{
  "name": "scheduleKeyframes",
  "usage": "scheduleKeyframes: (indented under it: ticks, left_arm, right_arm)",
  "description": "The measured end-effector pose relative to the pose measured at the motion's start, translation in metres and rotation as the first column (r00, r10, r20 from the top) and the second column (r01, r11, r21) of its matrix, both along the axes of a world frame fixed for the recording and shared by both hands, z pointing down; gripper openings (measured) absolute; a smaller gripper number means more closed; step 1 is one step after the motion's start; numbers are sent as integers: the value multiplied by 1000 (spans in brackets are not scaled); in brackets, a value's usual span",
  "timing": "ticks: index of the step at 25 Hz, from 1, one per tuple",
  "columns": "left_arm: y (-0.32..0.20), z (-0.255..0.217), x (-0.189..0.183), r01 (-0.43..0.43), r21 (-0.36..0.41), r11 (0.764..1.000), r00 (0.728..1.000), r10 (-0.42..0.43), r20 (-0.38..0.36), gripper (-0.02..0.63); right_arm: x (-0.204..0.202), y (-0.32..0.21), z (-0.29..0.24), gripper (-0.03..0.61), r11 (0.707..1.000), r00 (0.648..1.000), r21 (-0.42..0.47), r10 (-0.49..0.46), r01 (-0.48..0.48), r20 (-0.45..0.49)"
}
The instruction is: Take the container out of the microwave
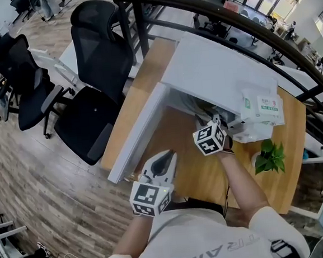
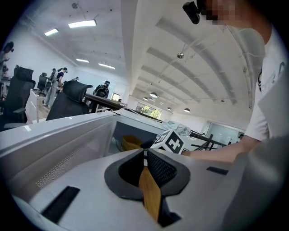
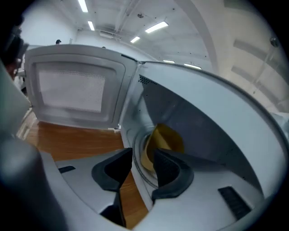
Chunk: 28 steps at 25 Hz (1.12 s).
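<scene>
1. Atop the wooden worktop (image 1: 202, 172) in the head view stands a white microwave (image 1: 212, 70), its door (image 1: 139, 130) swung wide open toward the left. The right gripper (image 1: 212, 121) reaches into the oven's mouth. The left gripper (image 1: 166, 156) hangs over the worktop in front of the door, nearer the person. A white packet (image 1: 262, 108) lies on the microwave's top, a small green plant (image 1: 269, 156) sits just beside the oven on the right, and a black office chair (image 1: 92, 75) stands on the floor to the left.

2. Along the left gripper view, the left gripper (image 2: 145, 155) has its jaws clenched, the tips meeting with nothing between them. Past them the yellow container (image 2: 131, 143) sits inside the microwave (image 2: 67, 135), with the right gripper's marker cube (image 2: 171, 140) just beside it.

3. Looking down the right gripper view, the right gripper (image 3: 143, 153) has its jaws released and standing apart at the oven's threshold. The container (image 3: 165, 140) rests on the turntable (image 3: 135, 162) inside the cavity, seen beyond the gap and partly behind the right-hand jaw; neither pad presses on it. The open door (image 3: 72, 88) shows at the left.
</scene>
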State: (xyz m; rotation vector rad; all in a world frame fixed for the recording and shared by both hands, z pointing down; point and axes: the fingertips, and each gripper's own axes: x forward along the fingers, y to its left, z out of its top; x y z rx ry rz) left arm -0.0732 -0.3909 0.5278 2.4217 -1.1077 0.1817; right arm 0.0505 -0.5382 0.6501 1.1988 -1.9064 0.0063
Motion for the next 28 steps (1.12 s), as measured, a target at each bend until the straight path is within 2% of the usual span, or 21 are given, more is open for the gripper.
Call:
scheduleKeyframes:
  ticks: [4,13,16,18,28]
  left_arm:
    - [-1,4,-3,12,-8,1000,1000,-12,3,52]
    - [1,12,-2,-3,-26,1000,1000,4,7,52]
    - [3,13,-1,-9,-33,999,1000,9,5,51]
    - [3,12,1,-13,-33,999,1000,13,0,52]
    - [4,6,2,-30,-17,999,999,30,-13,52]
  right_arm:
    - [6,-17,17,173,1000,998,-15,18,-19,-53]
    - [7,-28,43,175,998,987,-60,-12,2,-161]
    - [7,-29,44,142,998,986,-59,-22,12,-164]
    - [8,-30,41,87,998,986,-54,-24,15,-163]
    - [3,-13,38,46,997,984,-58,-58,49,-168]
